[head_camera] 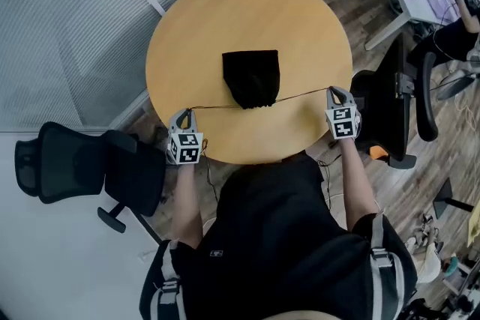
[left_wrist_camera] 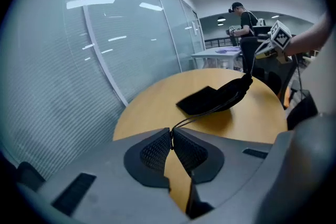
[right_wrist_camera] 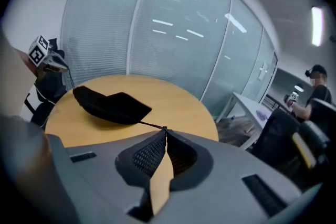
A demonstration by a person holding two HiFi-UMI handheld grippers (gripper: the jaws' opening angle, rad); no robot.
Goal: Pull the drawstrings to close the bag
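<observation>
Black drawstring bag [head_camera: 251,77] lies near the middle of the round wooden table [head_camera: 225,11], its narrowed mouth end toward the person. The left tool [head_camera: 182,115] is clamped on the left drawstring [head_camera: 214,106] and the right tool [head_camera: 337,91] on the right drawstring [head_camera: 304,95]. Both cords stretch out sideways from the bag along the table's near edge.
</observation>
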